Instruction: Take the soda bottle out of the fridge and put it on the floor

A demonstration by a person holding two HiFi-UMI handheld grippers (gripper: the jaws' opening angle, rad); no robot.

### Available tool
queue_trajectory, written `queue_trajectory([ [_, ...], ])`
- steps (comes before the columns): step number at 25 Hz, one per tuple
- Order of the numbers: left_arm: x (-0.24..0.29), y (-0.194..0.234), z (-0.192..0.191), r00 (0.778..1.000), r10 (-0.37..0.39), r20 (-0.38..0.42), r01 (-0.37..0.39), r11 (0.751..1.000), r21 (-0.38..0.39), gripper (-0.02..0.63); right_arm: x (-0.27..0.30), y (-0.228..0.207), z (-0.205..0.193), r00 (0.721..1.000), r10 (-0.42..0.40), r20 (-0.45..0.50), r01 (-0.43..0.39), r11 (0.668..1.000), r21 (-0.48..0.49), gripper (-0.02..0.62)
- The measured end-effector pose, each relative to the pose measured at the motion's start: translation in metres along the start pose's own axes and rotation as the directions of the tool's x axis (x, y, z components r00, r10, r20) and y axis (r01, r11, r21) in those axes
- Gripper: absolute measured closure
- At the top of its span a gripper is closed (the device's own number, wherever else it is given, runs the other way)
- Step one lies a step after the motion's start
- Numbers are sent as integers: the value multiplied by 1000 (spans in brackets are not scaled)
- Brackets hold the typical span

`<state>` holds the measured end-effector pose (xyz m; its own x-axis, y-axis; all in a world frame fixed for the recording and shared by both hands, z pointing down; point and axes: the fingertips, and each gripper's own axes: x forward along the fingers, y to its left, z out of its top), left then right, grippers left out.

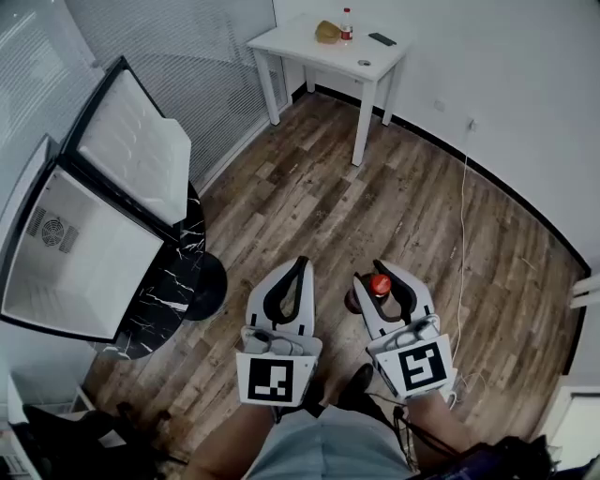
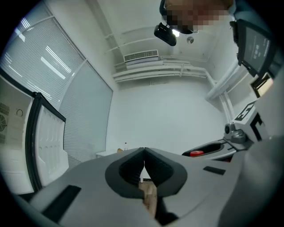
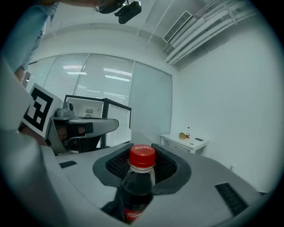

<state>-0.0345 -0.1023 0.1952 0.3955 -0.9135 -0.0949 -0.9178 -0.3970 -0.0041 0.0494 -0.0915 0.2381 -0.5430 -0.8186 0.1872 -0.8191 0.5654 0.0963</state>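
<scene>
Your right gripper point(image 1: 368, 270) clamps the soda bottle point(image 3: 138, 186) between its pads, with the red cap up near the fingertips (dark body hanging below), over the wooden floor point(image 1: 309, 187) and apart from the open fridge point(image 1: 84, 253). Your left gripper point(image 2: 144, 150) is pinched closed on nothing.

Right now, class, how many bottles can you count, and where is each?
2. A red-capped soda bottle is gripped in the right gripper. A small bottle stands on the white table by the far wall. The open fridge shows none, though part is hidden.
</scene>
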Motion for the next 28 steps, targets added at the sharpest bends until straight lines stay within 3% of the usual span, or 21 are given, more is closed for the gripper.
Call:
queue_trajectory([
  [5,12,-19,-26,999,-32,-38,31,999,-29,589,-3,-23,-22,999,-36,38,35,999,32,457],
  [9,22,-26,-65,995,-52,-81,53,999,7,589,1,-33,-53,997,-55,52,54,998,37,457],
  [22,40,-44,-222,968,-97,-233,95,995,-20,589,22,-59,-206,994,-92,-65,98,991,90,457],
  [28,49,-43,-294,963,-81,-257,75,997,-32,589,35,-64,-285,993,-72,-97,83,991,109,457],
])
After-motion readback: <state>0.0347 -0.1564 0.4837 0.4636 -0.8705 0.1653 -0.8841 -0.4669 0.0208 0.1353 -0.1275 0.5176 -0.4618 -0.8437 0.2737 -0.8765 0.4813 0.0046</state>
